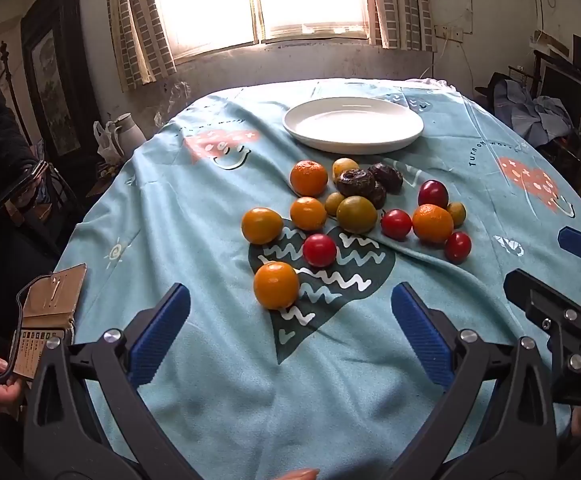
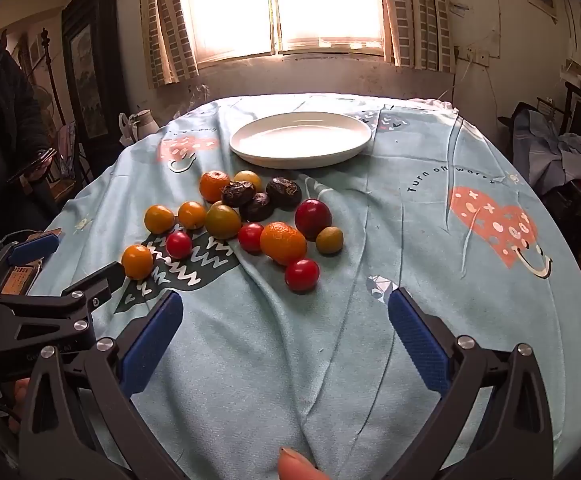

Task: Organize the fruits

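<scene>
Several fruits lie in a loose cluster on the light blue tablecloth (image 1: 194,216): orange mandarins (image 1: 276,285), red tomatoes (image 1: 319,250), greenish fruits (image 1: 356,214) and dark wrinkled fruits (image 1: 356,182). An empty white plate (image 1: 352,125) stands behind them; it also shows in the right wrist view (image 2: 300,139). My left gripper (image 1: 290,308) is open and empty, just in front of the nearest mandarin. My right gripper (image 2: 284,312) is open and empty, in front of a red tomato (image 2: 301,275). The cluster (image 2: 282,242) lies ahead and left of it.
A person at the left holds a phone (image 1: 22,184). A cardboard box (image 1: 50,300) sits at the table's left edge. A white jug (image 1: 124,130) stands behind the table's far left. A window and curtains are beyond, with clutter at the right.
</scene>
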Action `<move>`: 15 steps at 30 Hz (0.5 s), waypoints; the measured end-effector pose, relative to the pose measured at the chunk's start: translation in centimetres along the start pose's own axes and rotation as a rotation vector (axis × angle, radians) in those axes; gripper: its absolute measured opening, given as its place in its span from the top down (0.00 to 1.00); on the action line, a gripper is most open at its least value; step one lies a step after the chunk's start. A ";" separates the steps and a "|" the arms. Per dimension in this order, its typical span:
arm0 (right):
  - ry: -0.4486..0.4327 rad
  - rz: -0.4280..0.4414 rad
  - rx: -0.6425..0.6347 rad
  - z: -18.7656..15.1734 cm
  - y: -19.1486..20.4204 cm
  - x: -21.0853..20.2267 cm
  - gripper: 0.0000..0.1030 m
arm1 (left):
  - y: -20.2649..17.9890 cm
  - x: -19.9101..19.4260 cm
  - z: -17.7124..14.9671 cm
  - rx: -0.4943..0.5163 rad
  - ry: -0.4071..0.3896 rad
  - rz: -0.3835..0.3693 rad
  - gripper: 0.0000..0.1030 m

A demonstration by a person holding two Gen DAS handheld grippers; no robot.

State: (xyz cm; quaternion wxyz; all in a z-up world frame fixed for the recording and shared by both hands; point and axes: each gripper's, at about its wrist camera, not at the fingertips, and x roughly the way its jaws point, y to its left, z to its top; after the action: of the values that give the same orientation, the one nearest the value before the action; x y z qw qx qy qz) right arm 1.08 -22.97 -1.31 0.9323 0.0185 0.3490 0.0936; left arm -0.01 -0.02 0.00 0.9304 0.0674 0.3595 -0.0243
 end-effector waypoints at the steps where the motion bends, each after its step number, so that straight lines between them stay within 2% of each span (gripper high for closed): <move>1: 0.000 0.000 0.000 0.0 0.0 0.0 0.01 | 0.0 0.0 0.0 0.000 0.001 -0.003 0.02; 15: 0.004 0.000 0.003 0.0 0.1 0.1 0.01 | -0.3 0.0 -0.2 0.008 0.002 0.004 0.02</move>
State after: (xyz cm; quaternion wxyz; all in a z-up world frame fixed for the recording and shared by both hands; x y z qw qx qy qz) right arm 1.11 -22.82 -1.33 0.9316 0.0196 0.3509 0.0931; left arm -0.18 -0.33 -0.20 0.9298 0.0719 0.3603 -0.0236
